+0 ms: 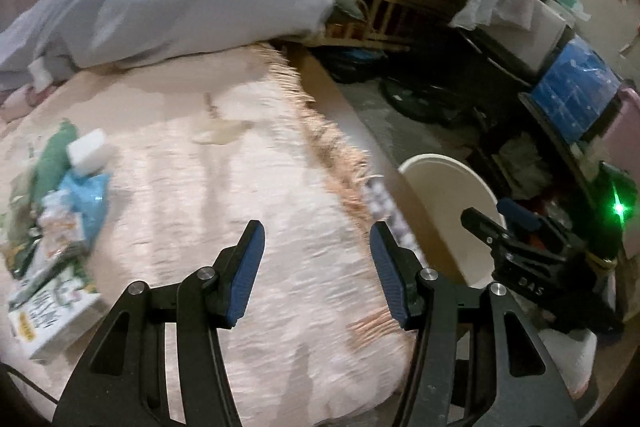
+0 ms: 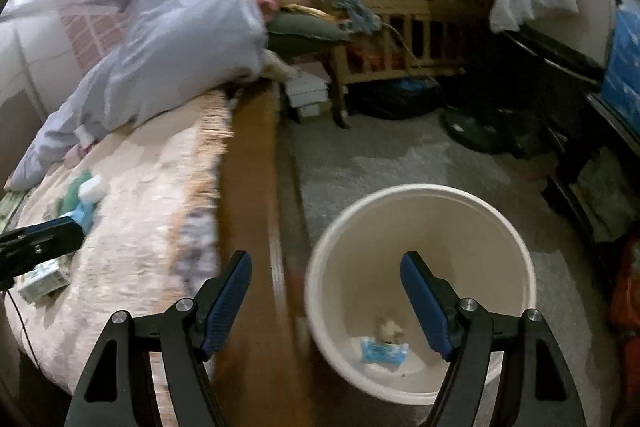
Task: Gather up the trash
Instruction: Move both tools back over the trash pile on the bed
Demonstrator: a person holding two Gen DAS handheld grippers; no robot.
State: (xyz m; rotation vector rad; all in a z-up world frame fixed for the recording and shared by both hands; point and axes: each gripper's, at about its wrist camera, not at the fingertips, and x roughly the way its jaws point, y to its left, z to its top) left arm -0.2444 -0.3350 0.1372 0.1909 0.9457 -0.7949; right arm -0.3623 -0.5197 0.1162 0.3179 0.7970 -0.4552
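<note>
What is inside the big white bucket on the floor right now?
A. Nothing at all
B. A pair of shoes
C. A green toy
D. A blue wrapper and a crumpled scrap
D: in the right wrist view, the white bucket has a blue wrapper and a pale crumpled scrap lying at its bottom.

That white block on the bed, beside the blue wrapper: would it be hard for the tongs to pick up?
Probably easy. The white block looks like a foam sponge: likely very light and squashy, so it may dent when squeezed. Its flat sides suggest it won't roll. It rests loosely on the trash pile, so a nudge could tip it off.
</note>
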